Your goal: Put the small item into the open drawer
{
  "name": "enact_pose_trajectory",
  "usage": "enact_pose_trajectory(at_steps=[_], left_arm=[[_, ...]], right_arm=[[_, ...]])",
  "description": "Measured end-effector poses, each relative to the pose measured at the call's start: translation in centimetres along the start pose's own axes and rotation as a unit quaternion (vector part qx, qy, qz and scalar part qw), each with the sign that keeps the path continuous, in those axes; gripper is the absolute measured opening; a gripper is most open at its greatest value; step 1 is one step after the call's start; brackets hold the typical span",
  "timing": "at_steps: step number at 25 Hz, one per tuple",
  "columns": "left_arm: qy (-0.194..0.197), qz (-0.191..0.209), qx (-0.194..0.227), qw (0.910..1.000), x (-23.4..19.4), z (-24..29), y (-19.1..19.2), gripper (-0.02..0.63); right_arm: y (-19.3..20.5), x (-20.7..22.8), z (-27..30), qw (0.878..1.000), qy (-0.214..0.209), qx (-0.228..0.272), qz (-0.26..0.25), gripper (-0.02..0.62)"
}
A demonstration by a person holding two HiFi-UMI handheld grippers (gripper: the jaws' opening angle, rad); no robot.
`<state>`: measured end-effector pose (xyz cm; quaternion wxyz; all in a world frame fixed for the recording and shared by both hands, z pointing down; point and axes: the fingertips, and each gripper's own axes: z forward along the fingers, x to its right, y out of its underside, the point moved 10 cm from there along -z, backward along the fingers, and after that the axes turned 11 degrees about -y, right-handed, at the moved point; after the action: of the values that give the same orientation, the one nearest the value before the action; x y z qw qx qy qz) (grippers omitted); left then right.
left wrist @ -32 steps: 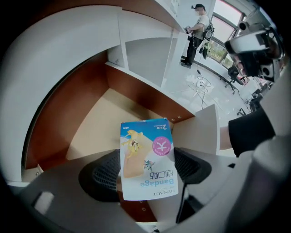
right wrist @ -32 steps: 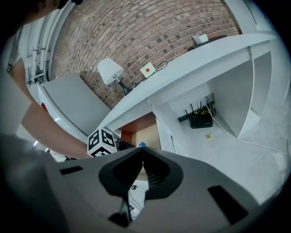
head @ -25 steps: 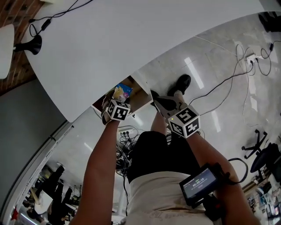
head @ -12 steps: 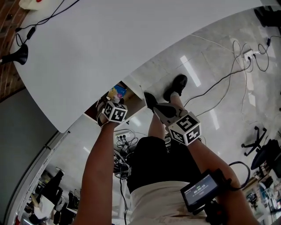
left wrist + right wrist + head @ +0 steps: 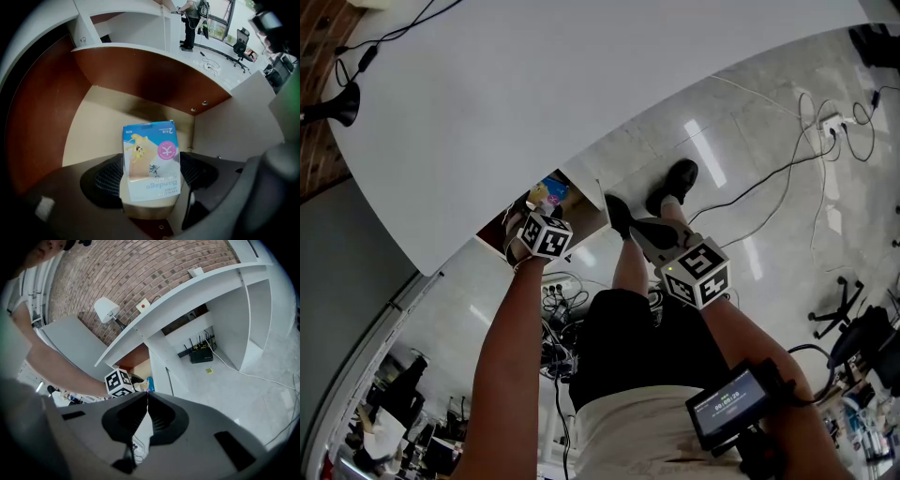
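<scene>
Under the white bench [image 5: 534,84] edge in the head view, the left gripper [image 5: 539,214] points toward 12 o'clock into the open drawer [image 5: 584,199] with the blue bandage packet [image 5: 549,192] at its tip, and the right gripper [image 5: 649,234] hangs at its 3 o'clock, over the person's legs. Along the left gripper view, the fingers [image 5: 101,180] are clenched on the packet's lower half (its print reads upside down), with the drawer's tan floor behind it. Through the right gripper view, that gripper's fingers [image 5: 161,416] are pressed together on nothing, and the left gripper's marker cube sits at 10 o'clock beside the drawer.
</scene>
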<state>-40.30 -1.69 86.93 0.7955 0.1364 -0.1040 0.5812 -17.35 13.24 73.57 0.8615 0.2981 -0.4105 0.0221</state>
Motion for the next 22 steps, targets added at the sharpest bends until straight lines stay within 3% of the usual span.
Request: enact_pose_trajectory(at_steps=[9, 15, 22], left_arm=[[-0.005, -0.006, 0.0, 1.0, 0.0, -0.5, -0.3, 0.376], [-0.004, -0.003, 0.015, 0.9999, 0.8, -3.6, -0.2, 0.371], [-0.01, -0.027, 0.041, 0.9987, 0.5, -7.4, 0.3, 0.22]], right_arm=[[-0.6, 0.3, 0.4, 1.0, -0.006, -0.006, -0.008, 0.006], [-1.4, -0.5, -0.6, 1.0, -0.007, -0.009, -0.019, 0.006], [-2.0, -2.1, -1.0, 0.999, -0.01, -0.021, -0.035, 0.006]])
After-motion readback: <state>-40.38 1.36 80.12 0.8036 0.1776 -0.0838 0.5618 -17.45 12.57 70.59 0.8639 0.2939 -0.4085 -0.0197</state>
